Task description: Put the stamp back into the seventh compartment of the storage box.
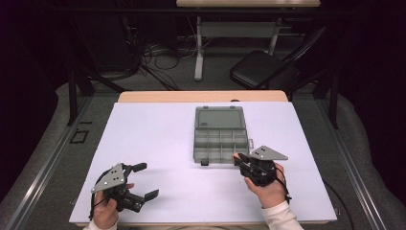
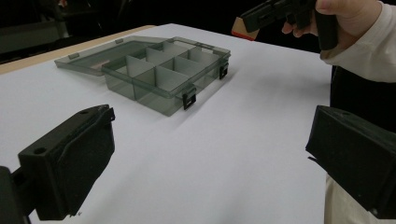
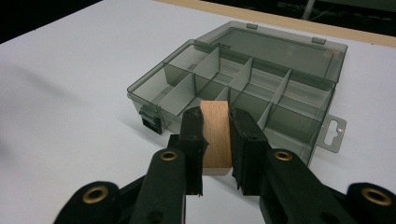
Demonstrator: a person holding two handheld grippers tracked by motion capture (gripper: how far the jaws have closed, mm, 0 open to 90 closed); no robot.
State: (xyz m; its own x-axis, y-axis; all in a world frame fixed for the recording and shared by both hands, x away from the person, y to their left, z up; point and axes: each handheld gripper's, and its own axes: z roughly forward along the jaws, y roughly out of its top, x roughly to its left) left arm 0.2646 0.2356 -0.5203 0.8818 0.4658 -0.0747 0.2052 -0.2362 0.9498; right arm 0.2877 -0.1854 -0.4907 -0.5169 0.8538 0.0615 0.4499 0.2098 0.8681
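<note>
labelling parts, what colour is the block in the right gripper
Light tan bare wood: the wooden block, clamped in the right gripper, shows best in the right gripper view.

A big white table top [image 1: 158,143] sits in the middle, and it is the brightest thing in the room. A strip of light brown wood [image 1: 201,96] shows along its far edge. The floor [image 1: 43,158] around the table is grey. Past the far edge of the table, a black folding chair [image 1: 261,69] stands to the right. Near the chair there is another table with pale metal legs [image 1: 198,48] and a wooden top [image 1: 249,3]. Black cables [image 1: 158,57] lie in a tangle on the floor left of those legs. The room behind all this is very dark.
</note>
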